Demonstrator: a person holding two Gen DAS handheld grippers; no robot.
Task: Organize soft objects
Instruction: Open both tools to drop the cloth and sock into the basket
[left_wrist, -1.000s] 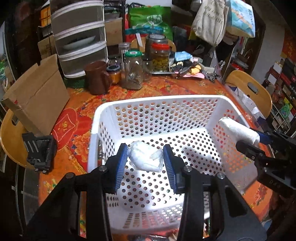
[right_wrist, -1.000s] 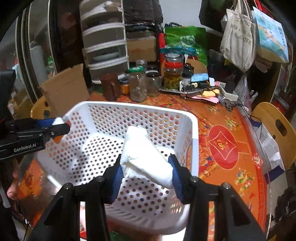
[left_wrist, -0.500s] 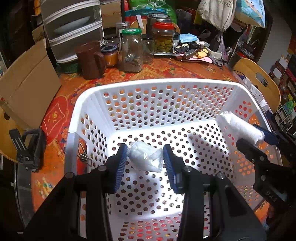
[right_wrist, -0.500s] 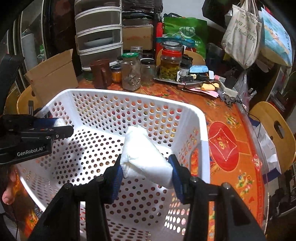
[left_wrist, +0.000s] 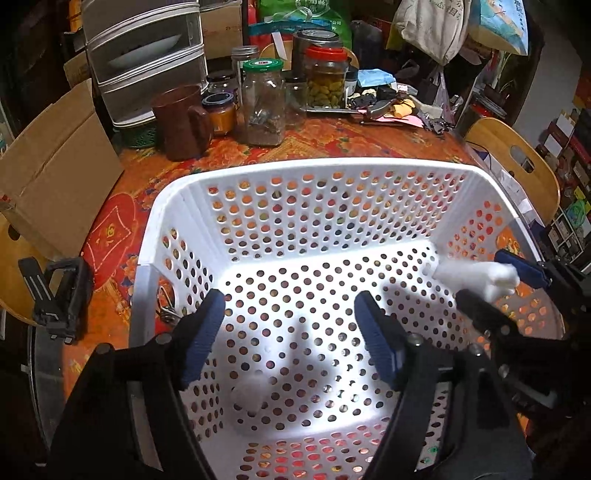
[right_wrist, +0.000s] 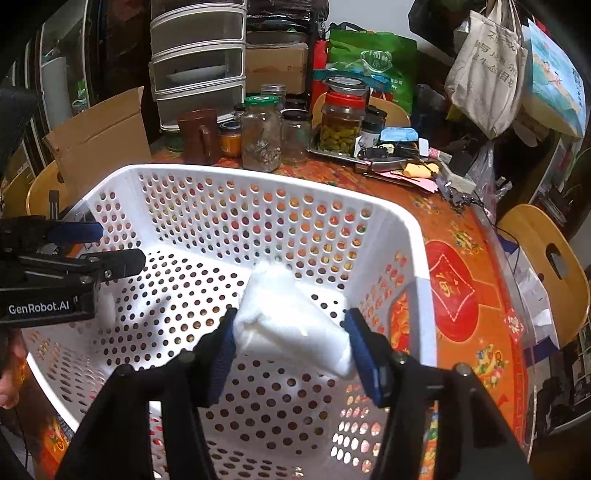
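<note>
A white perforated basket (left_wrist: 314, 164) (right_wrist: 258, 175) stands on the orange patterned table. My left gripper (left_wrist: 291, 328) (right_wrist: 99, 245) hangs over its floor, jaws opening, with nothing between the blue pads. Below it a small white wad (left_wrist: 251, 395) (right_wrist: 107, 306) shows blurred just above the basket floor. My right gripper (right_wrist: 291, 350) (left_wrist: 480, 275) is over the basket's right side, jaws opening. A larger white soft pack (right_wrist: 291, 328) (left_wrist: 472, 275) still spans the gap between its pads, blurred, its far end sagging.
Behind the basket stand glass jars (left_wrist: 264, 107), a brown mug (left_wrist: 181, 122), a cardboard box (left_wrist: 55, 170) and plastic drawers (left_wrist: 144, 62). Wooden chairs (left_wrist: 517, 166) flank the table. A black clamp-like device (left_wrist: 59, 295) lies at the left. Fingers of a hand (right_wrist: 7, 387) show at the left edge.
Both grippers' jaws have widened. The small wad has left the left gripper and dropped toward the basket floor. The pack in the right gripper has tipped downward and loosened.
</note>
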